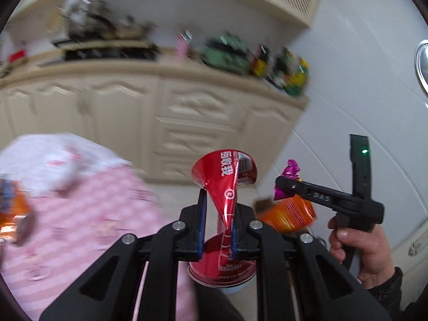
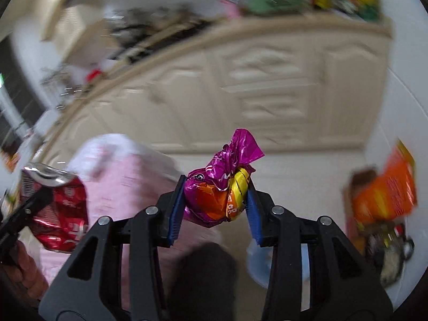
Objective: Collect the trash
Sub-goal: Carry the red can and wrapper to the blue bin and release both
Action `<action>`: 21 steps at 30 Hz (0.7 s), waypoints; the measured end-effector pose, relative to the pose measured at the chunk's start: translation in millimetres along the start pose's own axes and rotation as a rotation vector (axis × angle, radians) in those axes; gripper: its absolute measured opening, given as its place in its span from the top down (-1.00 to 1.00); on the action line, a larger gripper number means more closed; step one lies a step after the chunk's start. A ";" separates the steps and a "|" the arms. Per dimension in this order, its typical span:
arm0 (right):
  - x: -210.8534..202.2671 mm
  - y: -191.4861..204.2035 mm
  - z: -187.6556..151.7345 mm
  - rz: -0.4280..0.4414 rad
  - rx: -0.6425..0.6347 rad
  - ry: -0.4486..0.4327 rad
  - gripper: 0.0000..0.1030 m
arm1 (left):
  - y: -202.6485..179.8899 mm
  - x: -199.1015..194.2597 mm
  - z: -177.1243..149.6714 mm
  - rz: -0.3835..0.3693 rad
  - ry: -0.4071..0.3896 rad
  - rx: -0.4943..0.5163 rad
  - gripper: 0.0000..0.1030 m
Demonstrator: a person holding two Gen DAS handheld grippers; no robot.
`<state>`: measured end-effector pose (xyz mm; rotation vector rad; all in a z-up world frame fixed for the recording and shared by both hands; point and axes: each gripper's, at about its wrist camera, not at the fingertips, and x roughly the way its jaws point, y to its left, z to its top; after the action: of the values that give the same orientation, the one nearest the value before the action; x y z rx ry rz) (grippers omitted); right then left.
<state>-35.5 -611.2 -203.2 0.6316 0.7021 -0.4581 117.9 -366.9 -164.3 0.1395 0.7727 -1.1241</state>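
- Left wrist view: blurred cream cabinets (image 1: 165, 112) behind, pink cloth (image 1: 88, 208) at left. Left tool (image 1: 217, 214) pinched tight on a crushed red can (image 1: 227, 187). Orange box (image 1: 289, 214) just right.
- Right wrist view: same cabinets. Right tool (image 2: 214, 200) clamps a crumpled purple wrapper (image 2: 222, 182); can at far left.

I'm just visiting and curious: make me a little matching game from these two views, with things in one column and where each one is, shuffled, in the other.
Things:
1. crushed red can
2. crumpled purple wrapper
3. orange box
4. pink checked cloth

Places:
A. below and to the right of the right claw
B. pinched in the left claw
C. spread out at the left of both views
D. pinched in the right claw

Pairs: 1-B, 2-D, 3-A, 4-C
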 end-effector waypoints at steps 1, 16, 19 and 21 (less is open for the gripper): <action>8.7 -22.0 -5.9 -0.007 0.048 0.035 0.22 | -5.7 15.6 -3.0 -0.013 0.032 0.010 0.74; 119.0 -148.4 -93.2 -0.061 0.367 0.363 -0.18 | -52.6 226.3 -79.1 -0.038 0.503 0.018 0.61; 129.3 -156.4 -101.7 -0.103 0.394 0.411 -0.83 | -47.5 244.8 -79.7 0.000 0.534 -0.015 -0.44; 131.3 -160.7 -103.2 -0.128 0.398 0.425 -0.84 | -43.1 237.6 -75.4 0.022 0.501 -0.018 -0.58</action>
<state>-85.8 -681.5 -418.3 1.0808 1.0707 -0.5968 93.7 -531.0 -355.3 0.4245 1.2217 -1.0724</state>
